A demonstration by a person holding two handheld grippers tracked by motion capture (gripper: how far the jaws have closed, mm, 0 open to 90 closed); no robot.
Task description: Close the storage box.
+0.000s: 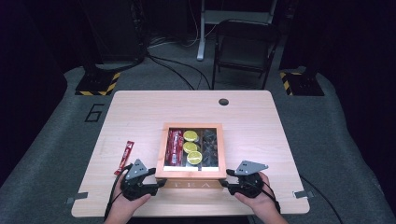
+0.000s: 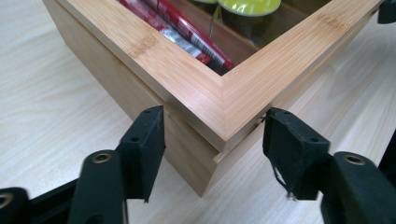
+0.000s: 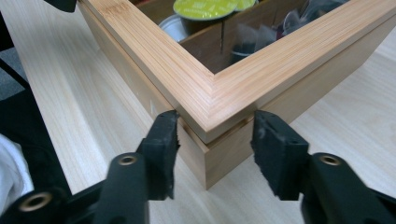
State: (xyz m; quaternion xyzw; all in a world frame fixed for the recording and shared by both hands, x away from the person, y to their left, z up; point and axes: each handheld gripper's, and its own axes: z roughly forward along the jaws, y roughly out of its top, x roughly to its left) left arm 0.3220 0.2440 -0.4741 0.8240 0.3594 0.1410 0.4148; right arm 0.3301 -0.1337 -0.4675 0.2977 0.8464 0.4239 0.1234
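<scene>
A wooden box (image 1: 191, 173) (lid glass-topped) sits at the lower centre of the high view. The left gripper (image 2: 212, 135) and right gripper (image 3: 215, 135) each spread wide around a near corner, jaws barely touching the sides.

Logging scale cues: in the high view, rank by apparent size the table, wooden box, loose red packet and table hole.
1. table
2. wooden box
3. loose red packet
4. table hole

Chair (image 1: 243, 46): folding, dark, on the floor beyond the table's (image 1: 140, 107) far edge
Hazard-striped bases (image 1: 97, 83): beyond the table's far corners
Numeral 6 (image 1: 95, 112): left of the table
</scene>
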